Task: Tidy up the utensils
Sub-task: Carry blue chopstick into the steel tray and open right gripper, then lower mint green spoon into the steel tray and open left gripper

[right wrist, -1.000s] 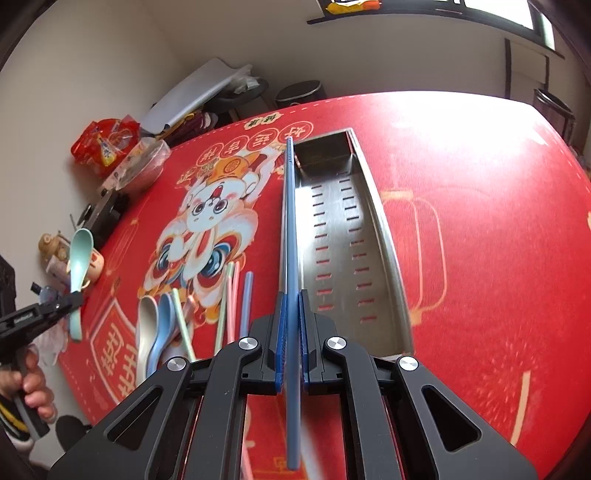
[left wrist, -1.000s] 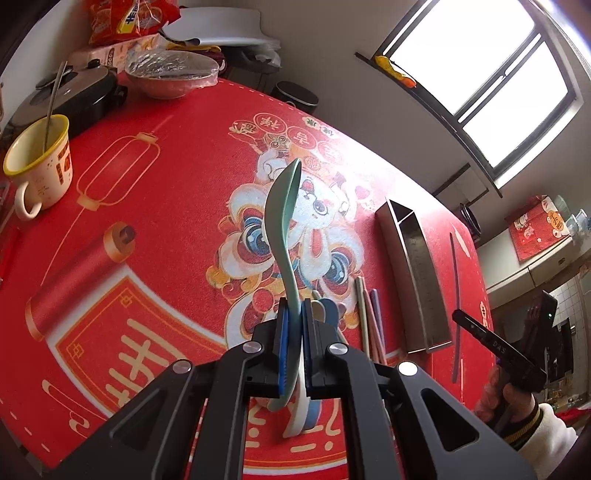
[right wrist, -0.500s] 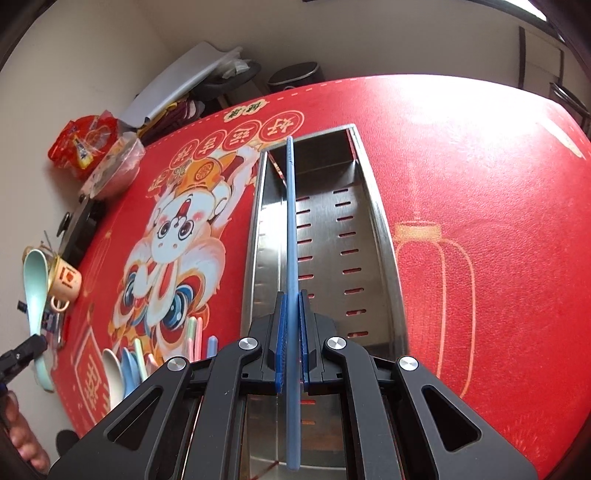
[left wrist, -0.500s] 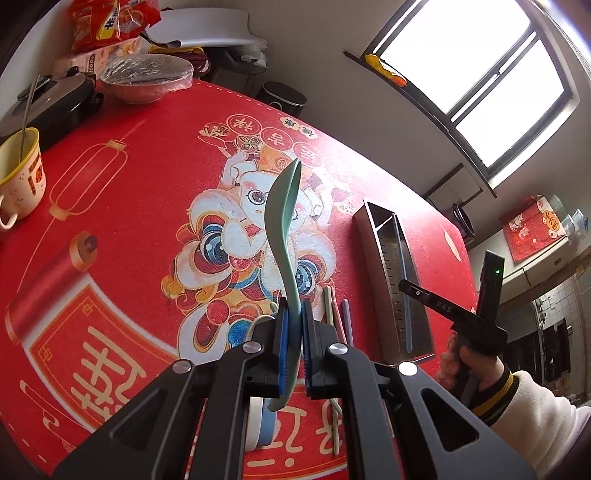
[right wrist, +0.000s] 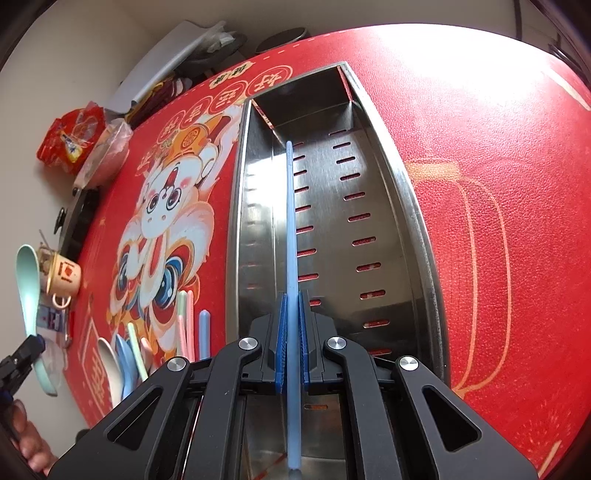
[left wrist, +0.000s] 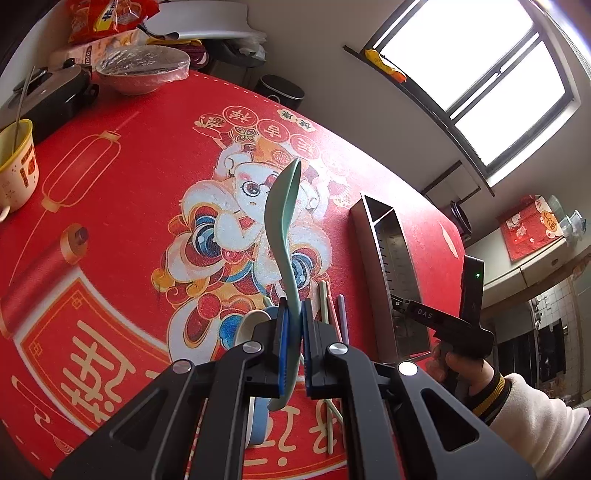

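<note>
My left gripper (left wrist: pixel 291 317) is shut on a pale green spoon (left wrist: pixel 282 218), held upright above the red mat; the spoon also shows at the far left of the right wrist view (right wrist: pixel 29 284). My right gripper (right wrist: pixel 293 306) is shut on a blue chopstick (right wrist: pixel 290 221), held low inside the steel utensil tray (right wrist: pixel 410 206), lengthwise over its slotted floor. The tray also shows in the left wrist view (left wrist: pixel 373 254), with the right gripper (left wrist: pixel 399 306) over its near end. Loose spoons (right wrist: pixel 118 365) and chopsticks (right wrist: pixel 184 321) lie on the mat left of the tray.
A yellow mug (left wrist: pixel 16 166) with a utensil in it, a black cooker (left wrist: pixel 44 99), a covered bowl (left wrist: pixel 144 70) and snack bags (left wrist: pixel 107 18) stand along the table's far left. A divider (right wrist: pixel 306 118) crosses the tray's far end.
My right gripper has moved left and down, bringing the blue chopstick from beside the tray to low inside it. My left gripper has shifted slightly, still holding the spoon.
</note>
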The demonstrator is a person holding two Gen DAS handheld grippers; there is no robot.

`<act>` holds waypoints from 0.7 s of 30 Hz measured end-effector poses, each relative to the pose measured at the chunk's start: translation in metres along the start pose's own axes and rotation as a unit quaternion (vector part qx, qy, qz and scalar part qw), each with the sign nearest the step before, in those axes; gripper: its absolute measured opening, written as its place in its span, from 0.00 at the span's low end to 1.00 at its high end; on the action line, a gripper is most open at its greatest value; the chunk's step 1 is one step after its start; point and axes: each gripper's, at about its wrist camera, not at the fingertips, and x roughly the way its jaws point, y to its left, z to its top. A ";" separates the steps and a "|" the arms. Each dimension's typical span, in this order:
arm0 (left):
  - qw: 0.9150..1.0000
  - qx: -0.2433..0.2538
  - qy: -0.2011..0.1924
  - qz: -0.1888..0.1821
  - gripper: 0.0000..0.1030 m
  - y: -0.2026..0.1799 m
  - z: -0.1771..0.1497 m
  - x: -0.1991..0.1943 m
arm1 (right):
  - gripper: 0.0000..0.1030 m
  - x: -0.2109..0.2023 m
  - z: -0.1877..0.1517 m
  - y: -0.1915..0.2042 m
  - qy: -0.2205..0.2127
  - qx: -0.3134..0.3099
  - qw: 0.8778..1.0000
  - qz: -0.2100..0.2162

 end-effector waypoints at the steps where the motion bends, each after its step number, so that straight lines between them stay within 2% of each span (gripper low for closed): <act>1: 1.000 0.000 0.001 -0.002 0.06 -0.001 0.000 0.001 | 0.06 0.000 0.000 0.000 0.000 0.000 1.000 0.001; 5: 1.000 0.001 0.006 -0.011 0.06 -0.008 0.000 0.004 | 0.08 -0.011 -0.002 0.002 -0.009 -0.003 1.000 -0.011; 11: 0.999 0.013 0.017 -0.032 0.06 -0.031 0.001 0.018 | 0.09 -0.058 -0.014 0.003 -0.059 -0.018 0.997 -0.046; 12: 0.999 0.016 0.019 -0.036 0.06 -0.036 0.001 0.021 | 0.15 -0.066 -0.019 0.002 -0.069 -0.021 0.996 -0.050; 13: 0.999 0.020 0.022 -0.040 0.06 -0.041 0.001 0.024 | 0.35 -0.074 -0.023 0.000 -0.079 -0.022 0.995 -0.054; 15: 0.998 0.029 0.028 -0.047 0.06 -0.052 0.000 0.032 | 0.56 -0.092 -0.032 -0.004 -0.106 -0.021 0.992 -0.065; 17: 0.997 0.035 0.035 -0.054 0.06 -0.064 -0.003 0.040 | 0.56 -0.104 -0.039 -0.011 -0.114 -0.020 0.991 -0.073; 21: 0.995 0.043 0.054 -0.070 0.06 -0.087 -0.010 0.061 | 0.65 -0.121 -0.050 -0.031 -0.118 0.000 0.990 -0.075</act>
